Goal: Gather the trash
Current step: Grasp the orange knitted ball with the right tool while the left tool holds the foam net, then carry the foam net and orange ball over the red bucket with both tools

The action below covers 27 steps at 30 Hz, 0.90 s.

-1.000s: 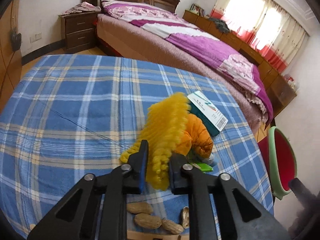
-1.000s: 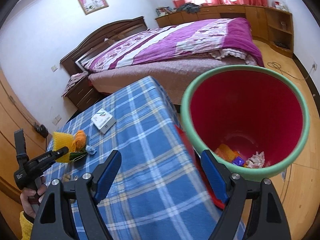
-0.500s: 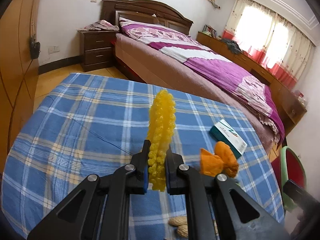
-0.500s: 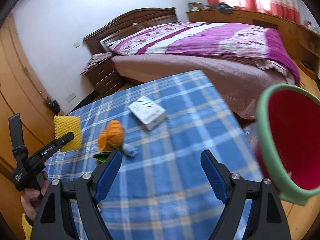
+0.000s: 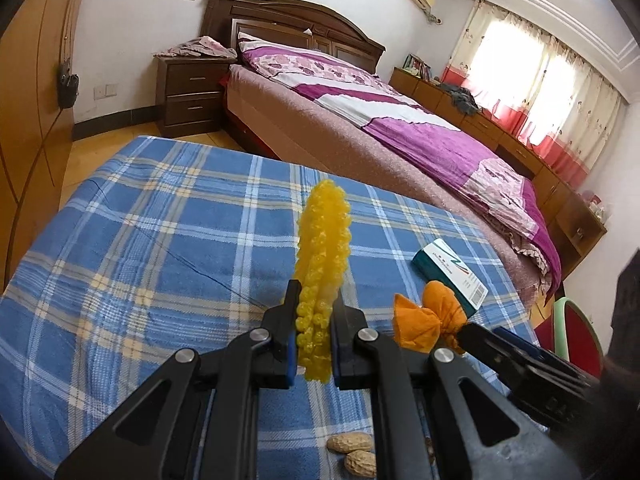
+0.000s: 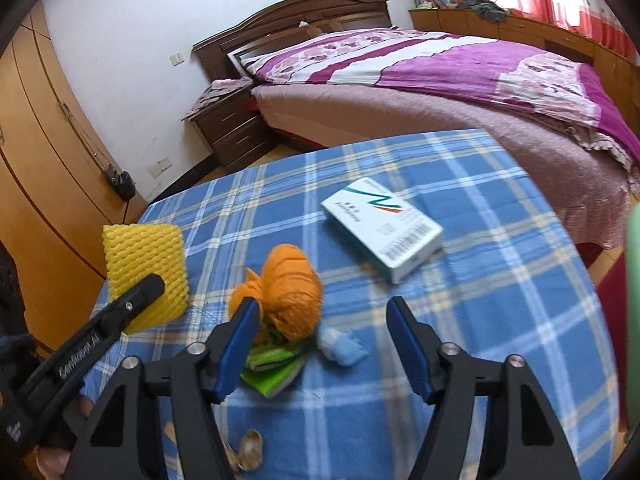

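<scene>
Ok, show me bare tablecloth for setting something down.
Free: the wide stretch left of the yellow foam net, toward the wardrobe side, and the strip between the box and the bed-side edge. Crowded: the near corner with the orange wad, green packet, blue scrap and peanuts.

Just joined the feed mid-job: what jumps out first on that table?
The yellow foam net pinched upright in the left gripper over the blue plaid tablecloth. Next, the orange wad beside the right gripper, whose fingers are closing on nothing yet, and the white box beyond.
</scene>
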Each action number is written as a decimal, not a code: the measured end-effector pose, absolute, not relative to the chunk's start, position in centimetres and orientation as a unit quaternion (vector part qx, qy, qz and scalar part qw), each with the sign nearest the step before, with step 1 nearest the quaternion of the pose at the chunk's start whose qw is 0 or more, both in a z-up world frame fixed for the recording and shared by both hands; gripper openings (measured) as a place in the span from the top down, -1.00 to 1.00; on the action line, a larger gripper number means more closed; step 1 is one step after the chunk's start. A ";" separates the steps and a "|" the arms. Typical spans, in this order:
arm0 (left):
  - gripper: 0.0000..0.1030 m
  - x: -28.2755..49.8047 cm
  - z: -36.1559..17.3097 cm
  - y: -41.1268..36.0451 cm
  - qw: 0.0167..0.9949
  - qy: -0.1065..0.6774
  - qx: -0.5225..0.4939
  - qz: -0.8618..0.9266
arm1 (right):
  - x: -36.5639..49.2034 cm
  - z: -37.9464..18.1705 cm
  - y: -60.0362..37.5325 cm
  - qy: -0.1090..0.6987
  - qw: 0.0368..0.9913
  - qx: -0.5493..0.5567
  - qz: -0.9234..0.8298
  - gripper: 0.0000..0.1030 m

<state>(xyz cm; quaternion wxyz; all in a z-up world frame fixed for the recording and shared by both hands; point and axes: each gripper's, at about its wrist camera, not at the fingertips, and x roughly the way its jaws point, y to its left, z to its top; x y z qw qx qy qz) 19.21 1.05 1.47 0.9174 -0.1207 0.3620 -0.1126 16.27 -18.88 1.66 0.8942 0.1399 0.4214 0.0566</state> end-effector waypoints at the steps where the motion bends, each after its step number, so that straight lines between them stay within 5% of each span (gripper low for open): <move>1: 0.78 19.2 1.4 1.0 0.918 0.362 -0.120 -0.112 | 16.5 1.6 -18.7 0.422 0.894 0.140 0.059 -0.19; 6: 0.78 19.2 1.4 1.1 0.918 0.361 -0.122 -0.111 | 17.3 1.1 -17.9 0.424 0.892 0.136 0.075 0.28; 9: 0.78 19.3 1.3 1.3 0.917 0.362 -0.126 -0.111 | 17.2 1.1 -17.6 0.417 0.895 0.138 0.080 0.38; 27: 0.78 18.9 1.5 1.1 0.919 0.354 -0.127 -0.118 | 11.9 5.3 -21.0 0.347 0.916 0.193 0.062 0.44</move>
